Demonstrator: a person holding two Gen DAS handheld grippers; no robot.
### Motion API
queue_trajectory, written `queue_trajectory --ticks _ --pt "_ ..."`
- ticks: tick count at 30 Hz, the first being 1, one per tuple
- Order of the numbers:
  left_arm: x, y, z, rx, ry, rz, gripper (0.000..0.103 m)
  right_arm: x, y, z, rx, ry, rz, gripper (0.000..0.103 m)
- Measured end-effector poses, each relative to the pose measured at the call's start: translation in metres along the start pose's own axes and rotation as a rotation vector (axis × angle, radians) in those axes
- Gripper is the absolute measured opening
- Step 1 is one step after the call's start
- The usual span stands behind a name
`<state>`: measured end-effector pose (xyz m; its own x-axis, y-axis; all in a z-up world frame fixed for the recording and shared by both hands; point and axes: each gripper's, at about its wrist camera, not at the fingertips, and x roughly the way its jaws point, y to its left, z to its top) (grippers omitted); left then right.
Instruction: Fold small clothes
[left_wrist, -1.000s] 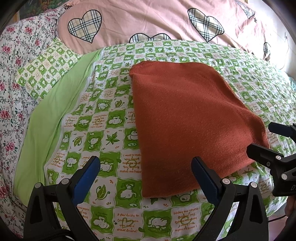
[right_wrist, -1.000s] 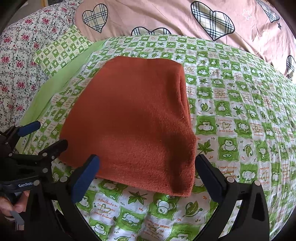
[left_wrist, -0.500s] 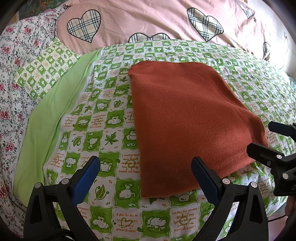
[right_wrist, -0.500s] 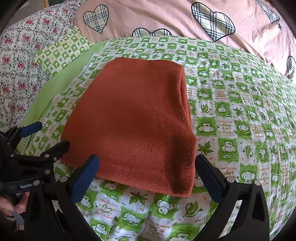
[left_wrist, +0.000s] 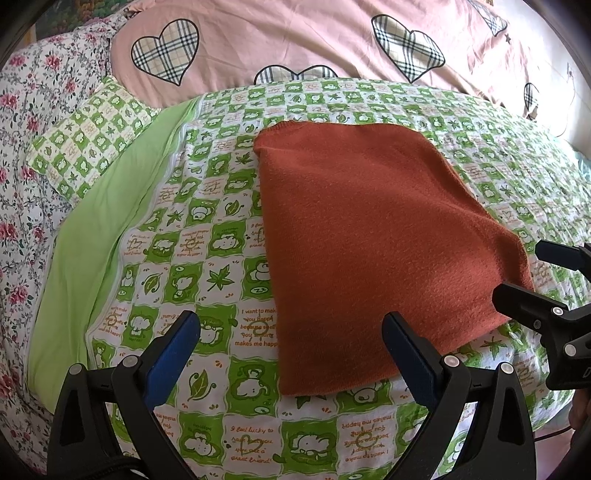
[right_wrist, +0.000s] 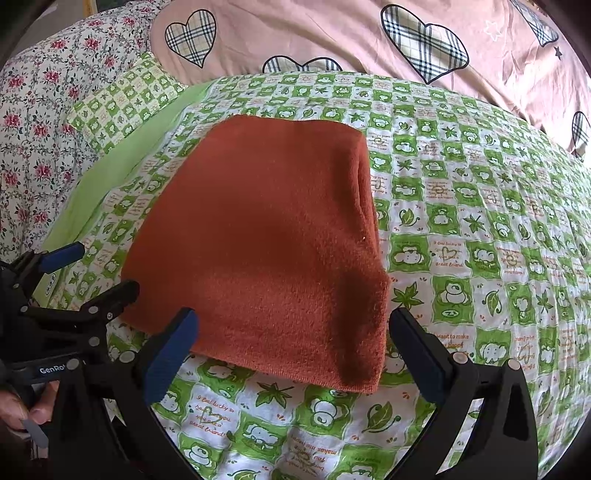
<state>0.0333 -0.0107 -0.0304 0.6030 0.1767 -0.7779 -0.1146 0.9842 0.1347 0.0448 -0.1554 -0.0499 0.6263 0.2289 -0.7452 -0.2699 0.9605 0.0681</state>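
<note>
Both grippers (left_wrist: 291, 343) (right_wrist: 293, 341) marginally nearer, open

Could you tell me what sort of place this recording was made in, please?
Most likely a bedroom: the work surface is a bed covered by a green checked quilt, with a matching pillow and a pink heart-print duvet behind it. A folded rust garment lies on the quilt.

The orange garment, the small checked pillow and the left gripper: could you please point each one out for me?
orange garment (left_wrist: 369, 236), left wrist view, middle of its top layer.
small checked pillow (left_wrist: 88, 136), left wrist view, centre of its face.
left gripper (left_wrist: 291, 354), left wrist view, midway between fingertips.
</note>
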Motion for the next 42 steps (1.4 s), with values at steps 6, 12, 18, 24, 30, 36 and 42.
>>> queue_trajectory --ticks 6,12,18,24,30,36,42 --pt "-0.001 -0.002 0.002 0.002 -0.003 -0.003 0.099 -0.002 -0.002 0.003 0.003 -0.005 0.001 0.103" --pt "0.0 -0.002 0.002 0.002 0.0 -0.004 0.099 -0.002 -0.003 0.005 0.005 -0.006 0.001 0.103" --pt "0.002 -0.002 0.007 0.001 -0.005 -0.011 0.099 -0.001 -0.004 0.006 0.006 -0.007 0.0 0.103" --pt "0.004 0.001 0.017 -0.012 -0.019 -0.01 0.099 0.002 -0.012 0.011 0.021 -0.01 -0.001 0.103" --pt "0.007 0.003 0.019 -0.024 -0.01 -0.003 0.099 0.006 -0.015 0.015 0.022 -0.012 0.0 0.103" --pt "0.009 0.005 0.02 -0.03 0.003 0.007 0.099 0.008 -0.017 0.017 0.026 -0.013 0.01 0.103" --pt "0.008 0.005 0.02 -0.029 0.007 0.014 0.099 0.009 -0.018 0.017 0.033 -0.017 0.018 0.103"
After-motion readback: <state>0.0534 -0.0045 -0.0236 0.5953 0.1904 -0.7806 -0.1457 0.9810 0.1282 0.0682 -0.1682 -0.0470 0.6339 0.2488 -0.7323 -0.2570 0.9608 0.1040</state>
